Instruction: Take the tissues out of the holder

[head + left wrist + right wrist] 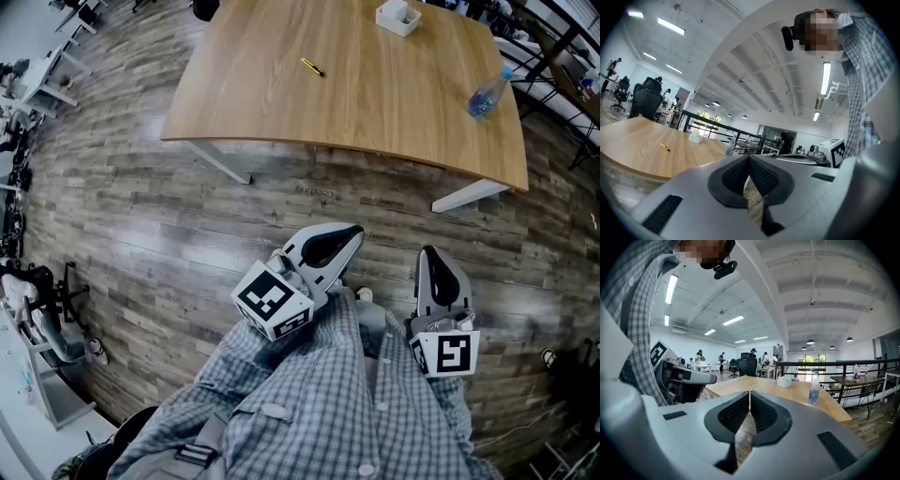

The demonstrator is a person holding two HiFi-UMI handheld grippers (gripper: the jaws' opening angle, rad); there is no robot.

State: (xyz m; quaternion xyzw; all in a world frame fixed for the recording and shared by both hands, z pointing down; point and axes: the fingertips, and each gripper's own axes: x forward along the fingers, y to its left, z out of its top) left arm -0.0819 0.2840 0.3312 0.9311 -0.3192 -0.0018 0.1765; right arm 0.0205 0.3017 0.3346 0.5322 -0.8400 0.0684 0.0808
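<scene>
While the person stands back from the worktop (375, 103), the head view shows the tissue holder (397, 16) far off at the worktop's back edge, well apart from both grippers. It is a small white box with its opening facing up, and its long side slants from upper left to lower right. The tissues inside are too small to make out. A yellow pen (312, 67) lies to its left and a water bottle (487, 94) to its right. The left gripper (354, 231) and the right gripper (428, 251) are held close to the checked shirt (319, 403), over the wooden floor (169, 216), both pointing towards the worktop.

From the left gripper view, the left gripper (749, 157) has its jaws pressed together with nothing between them. The holder (695, 137) sits beyond the pen (664, 147), with the bottle (731, 147) to the right.

From the right gripper view, the right gripper (750, 393) also has its jaws pressed together and empty. The holder (783, 381) stands upright on the worktop ahead, left of the bottle (814, 389)
</scene>
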